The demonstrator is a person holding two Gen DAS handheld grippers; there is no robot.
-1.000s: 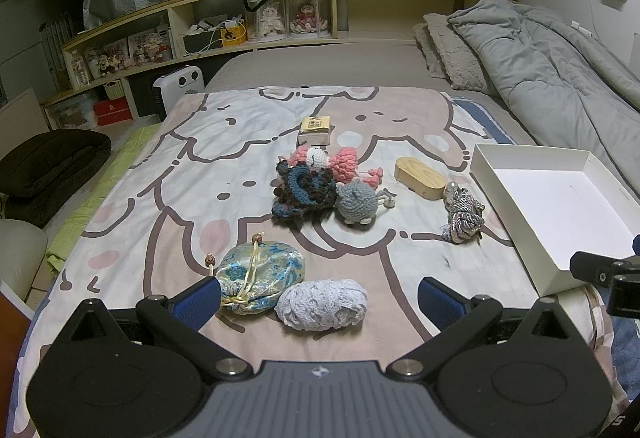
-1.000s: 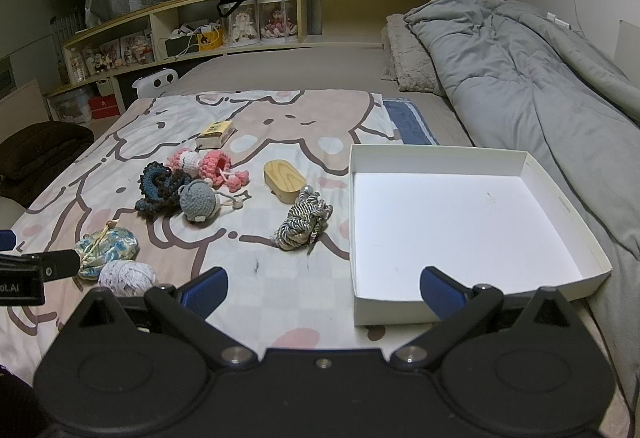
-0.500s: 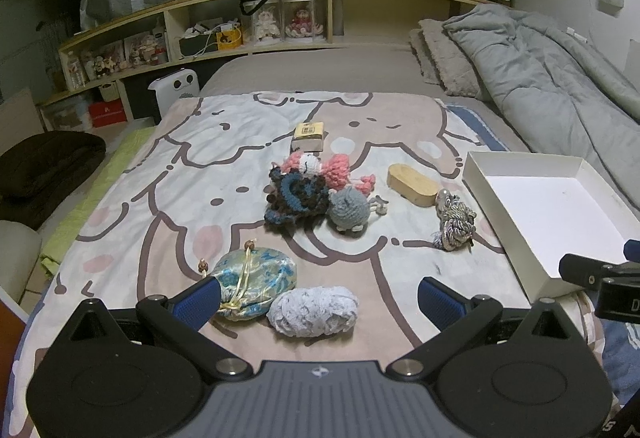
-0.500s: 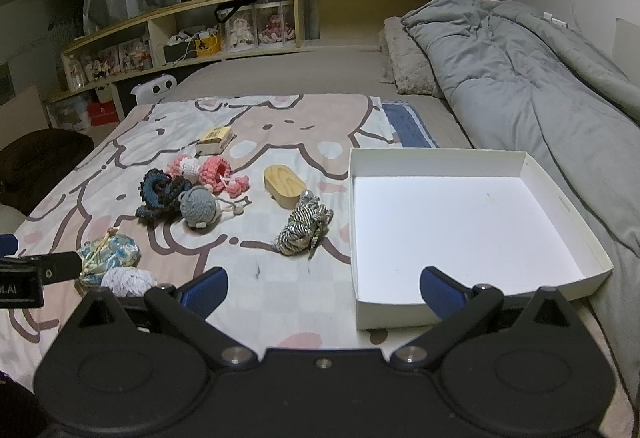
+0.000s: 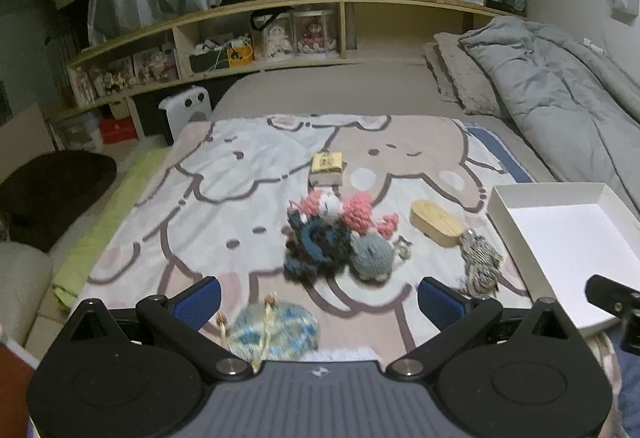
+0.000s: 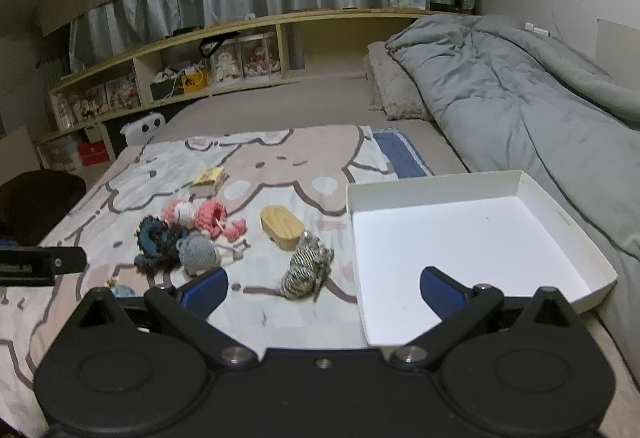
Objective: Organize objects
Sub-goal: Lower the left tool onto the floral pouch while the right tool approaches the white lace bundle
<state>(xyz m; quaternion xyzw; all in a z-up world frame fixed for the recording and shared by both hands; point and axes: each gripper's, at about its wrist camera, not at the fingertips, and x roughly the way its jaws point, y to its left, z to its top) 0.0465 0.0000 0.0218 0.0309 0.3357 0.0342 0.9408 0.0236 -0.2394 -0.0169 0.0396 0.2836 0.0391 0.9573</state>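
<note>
Objects for sorting lie on the cartoon-print blanket (image 5: 248,173), left of the empty white box (image 6: 472,234): crocheted toys (image 5: 332,234), wooden case (image 5: 436,228), striped knit piece (image 6: 306,270), small yellow box (image 5: 327,167). Versus half a second ago, both views sit lower and closer; the brocade pouch (image 5: 276,330) has slid down against the left gripper (image 5: 318,300) body. The white lace pouch is now almost fully hidden behind it. Left view is motion-blurred. Left gripper: fingers wide apart, empty. Right gripper (image 6: 324,290): fingers wide apart, empty.
</note>
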